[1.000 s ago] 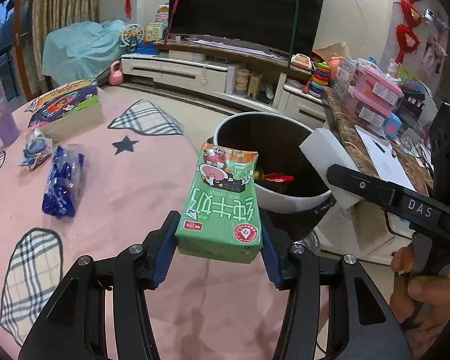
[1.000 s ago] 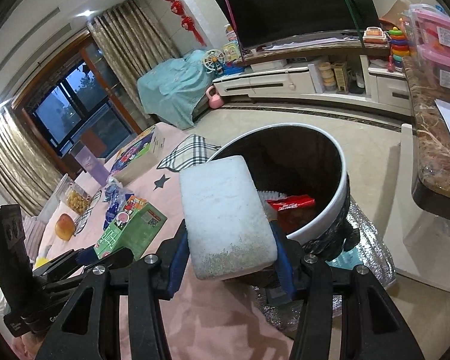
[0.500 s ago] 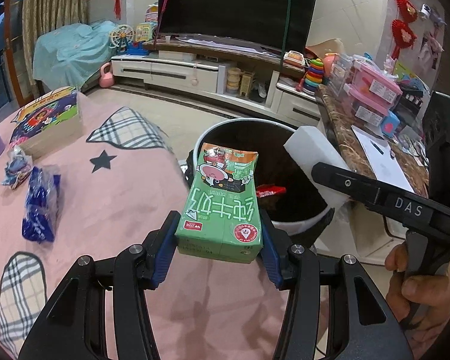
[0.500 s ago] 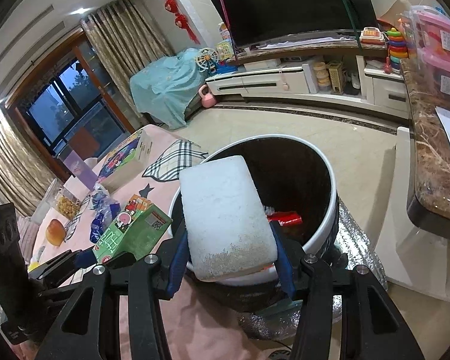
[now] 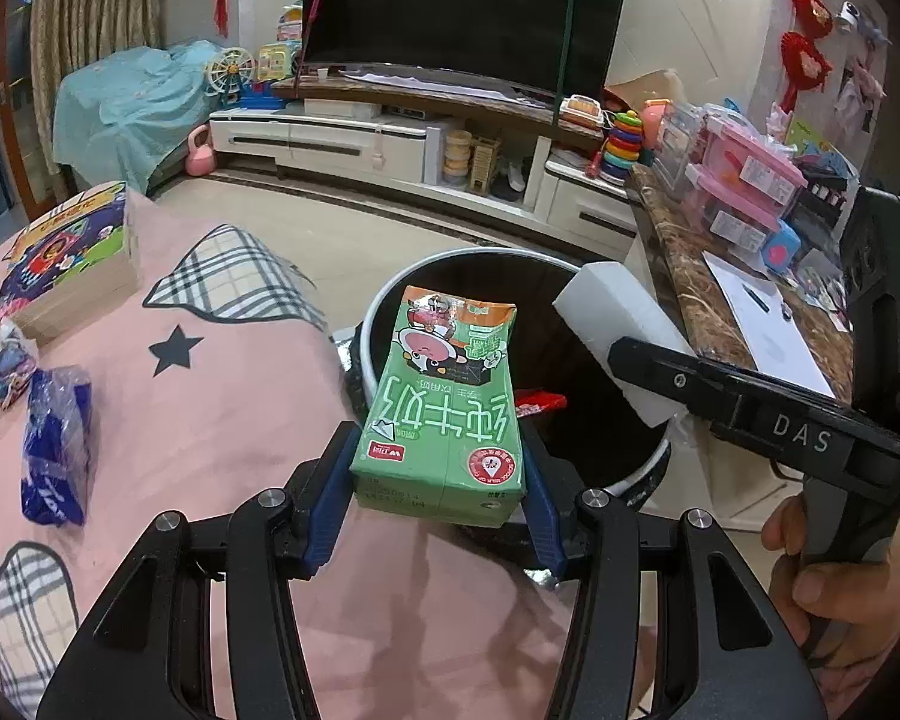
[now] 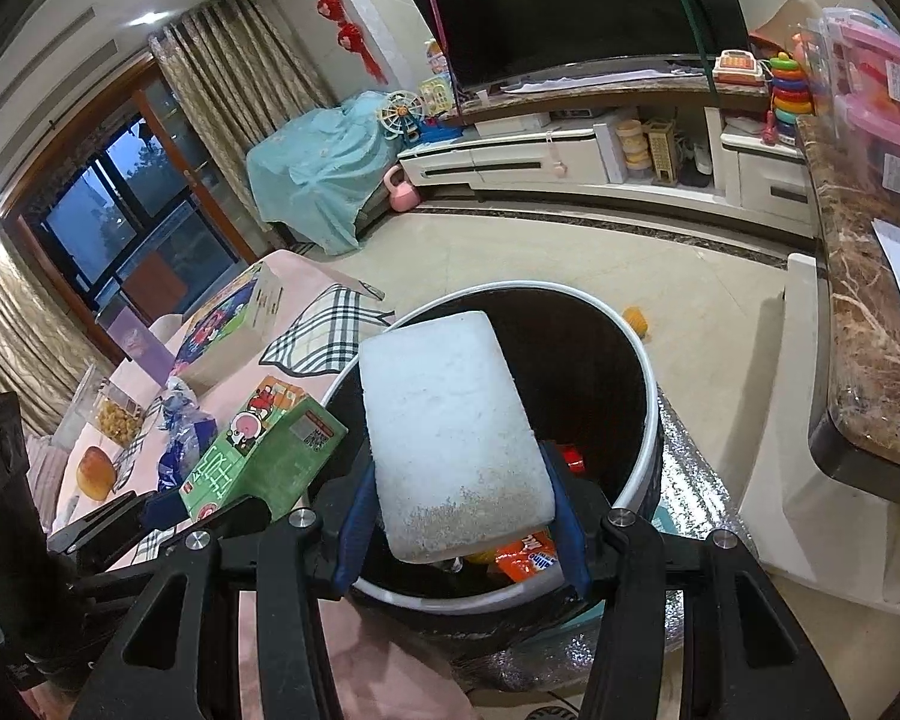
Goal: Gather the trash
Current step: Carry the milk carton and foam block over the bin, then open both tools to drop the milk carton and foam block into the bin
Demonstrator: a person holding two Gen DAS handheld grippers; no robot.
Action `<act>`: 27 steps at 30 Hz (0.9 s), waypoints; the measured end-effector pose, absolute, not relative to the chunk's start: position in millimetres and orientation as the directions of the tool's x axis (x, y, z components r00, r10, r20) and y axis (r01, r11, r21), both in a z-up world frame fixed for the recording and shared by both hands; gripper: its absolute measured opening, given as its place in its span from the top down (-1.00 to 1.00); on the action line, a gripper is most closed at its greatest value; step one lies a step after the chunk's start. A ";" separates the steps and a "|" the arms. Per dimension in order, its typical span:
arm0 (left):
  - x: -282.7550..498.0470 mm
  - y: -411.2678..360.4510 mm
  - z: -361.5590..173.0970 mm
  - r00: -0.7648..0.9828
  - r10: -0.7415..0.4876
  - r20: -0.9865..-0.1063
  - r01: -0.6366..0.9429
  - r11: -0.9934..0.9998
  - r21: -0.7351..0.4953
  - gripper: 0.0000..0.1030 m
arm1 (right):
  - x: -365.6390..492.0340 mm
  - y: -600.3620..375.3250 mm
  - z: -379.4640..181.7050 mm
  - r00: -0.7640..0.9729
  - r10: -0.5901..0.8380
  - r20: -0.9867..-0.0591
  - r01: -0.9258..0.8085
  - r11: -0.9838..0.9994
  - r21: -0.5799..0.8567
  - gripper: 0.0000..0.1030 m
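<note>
Left tongs [image 5: 441,501] clamped on a green milk carton [image 5: 444,414], blue pads pressing both sides. Carton up in the air, just over the near edge of the trash bin [image 5: 378,324]. Right tongs [image 6: 462,516] clamped on a white foam block [image 6: 450,438], held over the open bin too. Same block seen from the left side [image 5: 615,342], sticking out past the black arm of the right tongs. Part of a hand [image 5: 828,582] at the right edge, gripping the handle.

Under both, a pink table [image 5: 210,420] with a star and check patches. On its left part, a blue wrapper [image 5: 57,456], and a smaller crumpled wrapper [image 5: 9,360] just behind it. Farther back on the table, a picture-covered box [image 5: 69,258].

Inside the dark bin, a red wrapper [image 5: 540,402] and an orange packet [image 6: 525,558] at the bottom.

Beyond the bin, bare floor, then a long white TV stand [image 5: 354,144] with a big dark TV [image 5: 462,6] above. Off to the right, a brown stone counter [image 5: 708,294] with pink boxes [image 5: 744,192].
</note>
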State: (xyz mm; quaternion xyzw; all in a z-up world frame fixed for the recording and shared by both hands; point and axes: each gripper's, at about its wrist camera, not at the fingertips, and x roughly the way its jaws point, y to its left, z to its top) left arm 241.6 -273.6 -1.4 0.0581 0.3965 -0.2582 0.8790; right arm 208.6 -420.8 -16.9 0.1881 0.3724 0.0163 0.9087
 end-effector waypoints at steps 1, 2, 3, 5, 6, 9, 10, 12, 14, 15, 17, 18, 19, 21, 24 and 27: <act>242.6 -275.3 -1.5 0.552 -0.408 -0.728 0.502 0.859 -0.101 0.02 | 209.5 -422.0 -17.6 0.721 0.169 -0.672 0.113 0.928 0.354 0.00; 243.9 -277.3 -1.6 0.551 -0.407 -0.729 0.504 0.858 -0.099 0.02 | 210.7 -422.6 -17.1 0.721 0.168 -0.673 0.114 0.928 0.354 0.00; 245.0 -278.5 -2.1 0.549 -0.407 -0.730 0.505 0.858 -0.099 0.02 | 211.8 -423.4 -17.1 0.720 0.167 -0.674 0.115 0.929 0.352 0.00; 247.2 -281.7 -2.4 0.546 -0.406 -0.733 0.507 0.856 -0.098 0.02 | 213.6 -424.3 -16.7 0.720 0.166 -0.674 0.115 0.929 0.352 0.00; 248.3 -283.6 -2.9 0.543 -0.406 -0.735 0.509 0.855 -0.096 0.02 | 214.1 -424.6 -16.6 0.719 0.167 -0.674 0.115 0.929 0.352 0.00; 251.2 -285.8 -4.6 0.539 -0.404 -0.739 0.510 0.855 -0.095 0.02 | 216.3 -425.7 -16.8 0.718 0.167 -0.675 0.114 0.929 0.351 0.00; 251.9 -286.3 -5.1 0.538 -0.402 -0.741 0.509 0.855 -0.095 0.02 | 217.3 -426.7 -17.1 0.718 0.166 -0.676 0.116 0.929 0.351 0.00; 253.3 -287.5 -6.1 0.535 -0.401 -0.744 0.508 0.856 -0.096 0.02 | 220.3 -429.5 -17.7 0.716 0.166 -0.678 0.118 0.928 0.352 0.00; 254.7 -288.0 -7.1 0.533 -0.399 -0.746 0.506 0.857 -0.096 0.02 | 222.8 -430.9 -18.5 0.713 0.167 -0.681 0.119 0.928 0.353 0.00; 255.2 -288.4 -7.4 0.532 -0.398 -0.747 0.505 0.857 -0.096 0.02 | 223.6 -431.5 -19.1 0.712 0.168 -0.682 0.119 0.928 0.353 0.00; 256.8 -288.8 -7.6 0.532 -0.396 -0.748 0.504 0.858 -0.096 0.02 | 224.5 -432.0 -19.4 0.711 0.167 -0.683 0.120 0.928 0.352 -0.01; 257.6 -288.6 -7.9 0.531 -0.396 -0.749 0.504 0.858 -0.097 0.02 | 224.9 -431.9 -19.8 0.710 0.168 -0.684 0.120 0.928 0.352 -0.01; 258.0 -289.1 -7.7 0.531 -0.396 -0.749 0.503 0.859 -0.097 0.02 | 225.2 -432.0 -19.8 0.710 0.169 -0.684 0.120 0.928 0.353 -0.01; 258.1 -289.1 -7.7 0.531 -0.397 -0.749 0.505 0.858 -0.097 0.02 | 226.1 -433.2 -20.5 0.709 0.168 -0.685 0.123 0.927 0.354 -0.01; 259.7 -291.1 -7.3 0.530 -0.398 -0.748 0.507 0.857 -0.097 0.02 | 228.0 -434.7 -21.4 0.707 0.166 -0.687 0.126 0.927 0.354 -0.02; 260.7 -292.8 -7.4 0.527 -0.399 -0.750 0.507 0.856 -0.100 0.02 | 229.1 -436.5 -21.9 0.706 0.162 -0.689 0.132 0.926 0.353 -0.03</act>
